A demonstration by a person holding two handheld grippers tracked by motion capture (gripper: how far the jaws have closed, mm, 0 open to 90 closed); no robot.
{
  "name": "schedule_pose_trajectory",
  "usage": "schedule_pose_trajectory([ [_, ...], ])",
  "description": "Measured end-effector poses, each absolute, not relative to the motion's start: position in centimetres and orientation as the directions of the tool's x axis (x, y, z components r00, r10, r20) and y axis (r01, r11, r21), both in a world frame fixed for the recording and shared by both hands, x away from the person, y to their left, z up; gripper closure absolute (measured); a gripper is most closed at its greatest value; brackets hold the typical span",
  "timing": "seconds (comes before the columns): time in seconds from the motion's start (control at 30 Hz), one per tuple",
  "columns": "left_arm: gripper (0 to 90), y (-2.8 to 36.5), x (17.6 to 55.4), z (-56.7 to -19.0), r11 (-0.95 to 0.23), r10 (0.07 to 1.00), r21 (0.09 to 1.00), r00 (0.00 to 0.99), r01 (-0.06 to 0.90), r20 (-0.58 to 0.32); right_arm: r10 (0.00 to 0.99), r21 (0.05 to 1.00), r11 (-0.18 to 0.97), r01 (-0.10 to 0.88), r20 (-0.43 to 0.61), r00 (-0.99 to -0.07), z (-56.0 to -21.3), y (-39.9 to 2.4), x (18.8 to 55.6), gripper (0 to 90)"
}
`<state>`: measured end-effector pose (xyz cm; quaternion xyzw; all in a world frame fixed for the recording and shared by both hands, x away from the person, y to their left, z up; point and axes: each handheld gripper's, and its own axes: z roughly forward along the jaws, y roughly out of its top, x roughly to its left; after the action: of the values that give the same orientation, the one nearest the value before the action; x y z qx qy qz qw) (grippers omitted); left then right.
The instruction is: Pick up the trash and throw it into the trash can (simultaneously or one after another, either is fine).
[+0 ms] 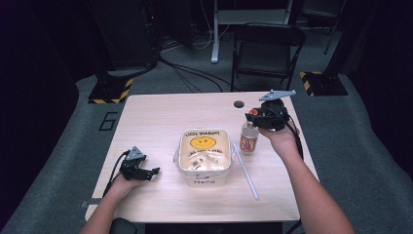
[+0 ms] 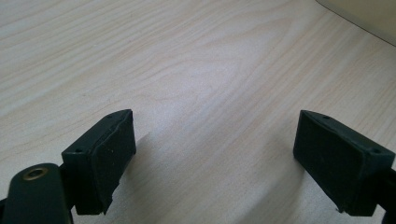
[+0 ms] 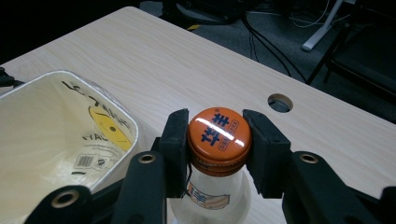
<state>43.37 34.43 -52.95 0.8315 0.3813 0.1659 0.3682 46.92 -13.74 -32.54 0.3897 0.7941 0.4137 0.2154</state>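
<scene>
Right gripper (image 3: 218,154) clamped on the bottle (image 1: 249,138) cap (image 3: 218,134), at 3 o'clock of the tub (image 1: 204,152).
Best to hold square and twist gently; left gripper (image 2: 217,154), jaws apart, idles at the tub's 9 o'clock and could steady it.

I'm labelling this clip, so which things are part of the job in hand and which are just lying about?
In the job:
- right gripper, jaws clamped on the orange cap
- small clear bottle, upright on the table

Lying about:
- cream smiley-face tub
- white stick
- left gripper, open over bare wood
- folding chair
</scene>
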Motion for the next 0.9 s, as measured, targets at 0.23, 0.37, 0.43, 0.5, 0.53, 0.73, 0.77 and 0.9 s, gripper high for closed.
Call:
schedule_pose_trajectory([
  [0.23,12.8,34.4,43.4,-53.0,-0.438,0.756,0.739,0.654,0.512,-0.005,0.783,0.832,0.367,0.416,-0.035,-0.621,-31.2,-13.6,46.2,61.8],
  [0.37,12.8,34.4,43.4,-53.0,-0.438,0.756,0.739,0.654,0.512,-0.005,0.778,0.835,0.37,0.406,-0.039,-0.628,-30.4,-13.6,45.9,61.8],
  [0.43,12.9,34.4,43.4,-52.9,-0.438,0.756,0.739,0.654,0.512,-0.004,0.775,0.838,0.369,0.401,-0.04,-0.63,-30.0,-13.6,45.7,61.8],
  [0.5,12.8,34.4,43.4,-52.9,-0.439,0.756,0.739,0.654,0.512,-0.004,0.772,0.84,0.373,0.395,-0.045,-0.634,-29.6,-13.6,45.6,61.8],
  [0.53,12.8,34.4,43.4,-52.9,-0.438,0.756,0.739,0.654,0.512,-0.004,0.768,0.84,0.379,0.389,-0.051,-0.638,-29.3,-13.6,45.4,61.8],
  [0.73,12.8,34.4,43.4,-52.9,-0.438,0.756,0.739,0.654,0.512,-0.005,0.761,0.843,0.383,0.377,-0.056,-0.647,-28.1,-13.5,44.9,61.8],
  [0.77,12.8,34.4,43.4,-52.9,-0.438,0.756,0.739,0.654,0.512,-0.005,0.761,0.843,0.383,0.377,-0.056,-0.647,-28.1,-13.5,44.9,61.8],
  [0.9,12.8,34.4,43.4,-52.9,-0.438,0.756,0.739,0.654,0.512,-0.005,0.751,0.848,0.389,0.36,-0.066,-0.657,-27.3,-13.2,44.6,61.8],
])
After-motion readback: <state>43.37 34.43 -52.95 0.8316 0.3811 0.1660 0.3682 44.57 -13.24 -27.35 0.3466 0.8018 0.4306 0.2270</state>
